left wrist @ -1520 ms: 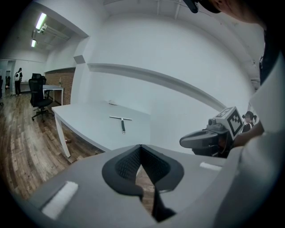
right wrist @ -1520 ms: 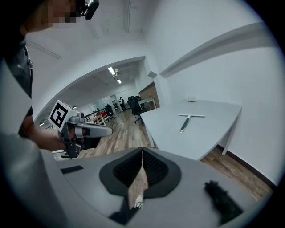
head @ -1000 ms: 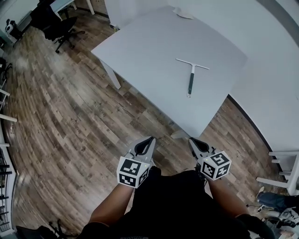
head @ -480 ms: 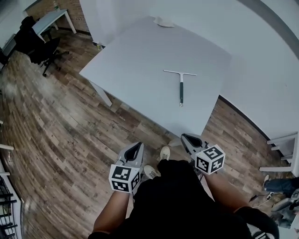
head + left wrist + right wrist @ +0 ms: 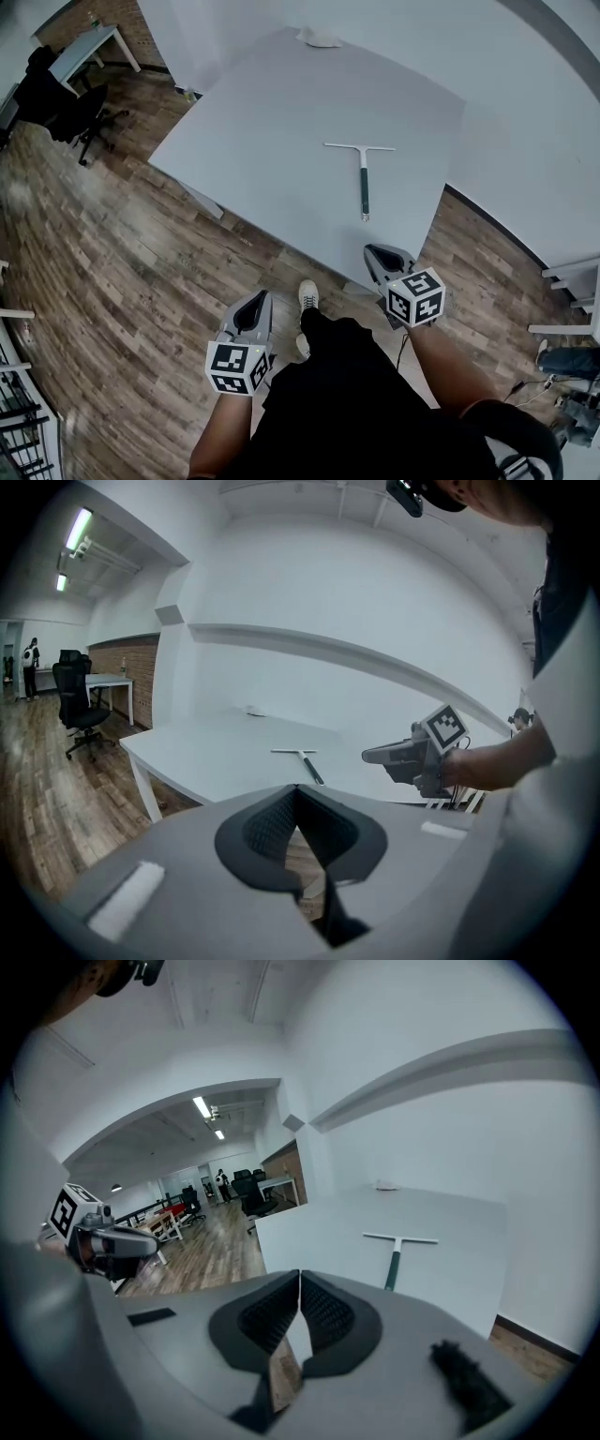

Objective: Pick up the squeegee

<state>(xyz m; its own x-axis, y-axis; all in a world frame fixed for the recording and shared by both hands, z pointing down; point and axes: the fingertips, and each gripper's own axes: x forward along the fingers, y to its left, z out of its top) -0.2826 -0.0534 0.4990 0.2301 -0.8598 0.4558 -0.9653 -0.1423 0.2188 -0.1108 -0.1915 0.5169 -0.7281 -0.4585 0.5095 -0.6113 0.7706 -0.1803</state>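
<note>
Squeegee point(image 5: 363, 176): lies flat on the table point(image 5: 281, 131), in its near right part. The blade is set crosswise toward the middle and the dark handle points at the near edge. It is untouched.
Right gripper point(image 5: 375, 252): is held at the near edge close to the near right corner, short of the handle end and apart from it. The claw is closed pad to pad, and nothing is seen between the pads.
Left gripper point(image 5: 260, 298): is held over the wooden floor point(image 5: 112, 262), well short of the near edge. The claw is likewise closed on nothing.
Other item: a small white object point(image 5: 319, 38) is noted at the far corner, well apart from the squeegee.
Step in hand: the approach is judged to be under way; no grasp has been made.
Next move: the right gripper is judged the better placed. Its claw would need to be opened, carried over the near edge, lowered astride the handle and closed across it.
Head view only: the layout of table, squeegee and both grippers is given together.
Gripper views only: the meeting of the pads is confirmed, and each gripper is seen side-on from the other.
</note>
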